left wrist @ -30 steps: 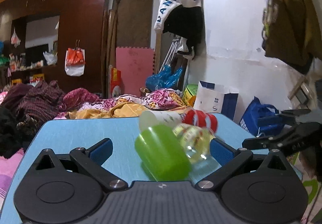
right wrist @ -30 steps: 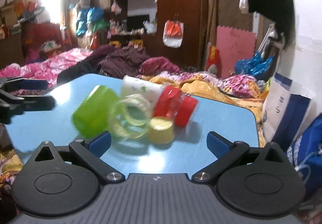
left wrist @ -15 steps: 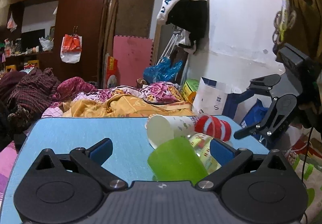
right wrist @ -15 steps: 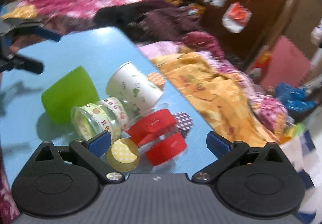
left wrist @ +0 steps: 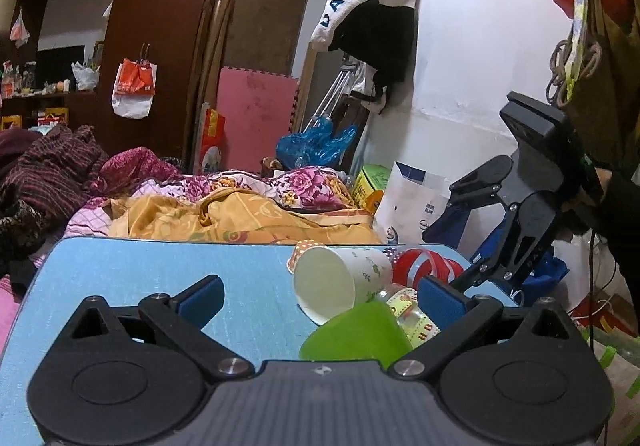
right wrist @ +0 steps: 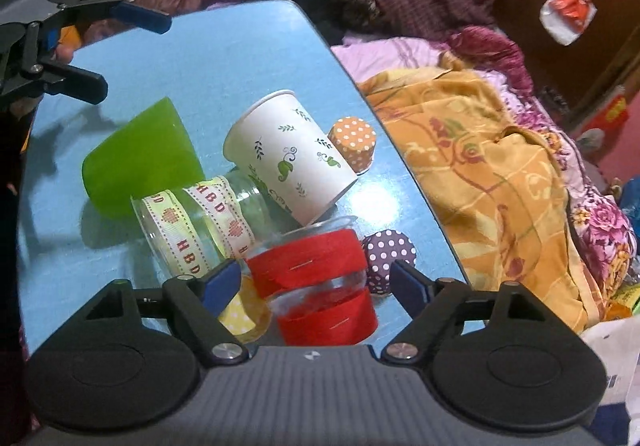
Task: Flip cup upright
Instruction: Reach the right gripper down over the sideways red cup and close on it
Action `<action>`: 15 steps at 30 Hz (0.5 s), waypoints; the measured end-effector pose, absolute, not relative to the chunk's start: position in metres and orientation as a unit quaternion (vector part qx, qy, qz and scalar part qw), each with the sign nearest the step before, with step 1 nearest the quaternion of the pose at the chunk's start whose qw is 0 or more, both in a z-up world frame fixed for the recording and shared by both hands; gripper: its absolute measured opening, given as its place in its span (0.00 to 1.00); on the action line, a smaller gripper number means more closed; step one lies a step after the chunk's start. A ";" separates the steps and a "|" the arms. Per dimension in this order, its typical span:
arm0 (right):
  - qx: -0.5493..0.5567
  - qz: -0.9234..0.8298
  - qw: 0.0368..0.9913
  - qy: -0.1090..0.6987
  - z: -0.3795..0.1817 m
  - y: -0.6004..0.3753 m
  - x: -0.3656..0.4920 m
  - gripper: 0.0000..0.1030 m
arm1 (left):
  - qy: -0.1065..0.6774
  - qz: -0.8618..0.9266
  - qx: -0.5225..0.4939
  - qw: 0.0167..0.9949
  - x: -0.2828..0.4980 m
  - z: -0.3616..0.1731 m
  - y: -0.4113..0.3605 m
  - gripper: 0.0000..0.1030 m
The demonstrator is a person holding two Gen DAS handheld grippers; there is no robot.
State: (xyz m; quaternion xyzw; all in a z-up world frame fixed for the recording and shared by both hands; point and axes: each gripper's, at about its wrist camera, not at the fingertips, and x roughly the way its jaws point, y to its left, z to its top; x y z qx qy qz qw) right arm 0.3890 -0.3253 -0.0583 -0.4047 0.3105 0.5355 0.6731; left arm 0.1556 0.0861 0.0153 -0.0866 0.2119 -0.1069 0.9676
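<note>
Approach step: both hand-held grippers, right (right wrist: 316,282) and left (left wrist: 318,296), jaws apart, empty; next, clamp the red-banded cup (right wrist: 320,286), lower centre.

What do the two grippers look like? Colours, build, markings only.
Both match. The left gripper and right gripper have matte black scissor linkages with silver pivot screws, blue fingertip pads, round black discs either side, and a ribbed grey body with a small white logo. No cables visible on the grippers.

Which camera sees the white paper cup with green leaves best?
The right wrist view: the white paper cup with green leaves lies on its side, with the whole printed wall showing. The left wrist view mostly shows its open mouth.
</note>
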 end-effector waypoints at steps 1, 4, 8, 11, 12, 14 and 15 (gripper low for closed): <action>-0.410 0.537 0.668 0.312 -0.057 -0.322 0.391 0.77 | 0.213 -0.106 -0.090 0.967 0.157 0.014 0.088 1.00; -0.426 0.543 0.645 0.326 -0.060 -0.313 0.397 0.77 | 0.217 -0.105 -0.103 0.965 0.159 0.011 0.094 1.00; -0.451 0.545 0.623 0.335 -0.068 -0.305 0.395 0.76 | 0.215 -0.099 -0.116 0.965 0.159 0.009 0.100 1.00; -0.460 0.546 0.612 0.342 -0.071 -0.301 0.395 0.69 | 0.216 -0.103 -0.120 0.963 0.159 0.008 0.101 1.00; -0.462 0.545 0.609 0.344 -0.072 -0.300 0.395 0.70 | 0.218 -0.104 -0.120 0.963 0.160 0.008 0.101 1.00; -0.461 0.546 0.607 0.348 -0.071 -0.299 0.395 0.68 | 0.220 -0.108 -0.120 0.962 0.160 0.007 0.100 1.00; -0.460 0.545 0.608 0.349 -0.070 -0.300 0.396 0.68 | 0.219 -0.111 -0.120 0.962 0.160 0.007 0.100 1.00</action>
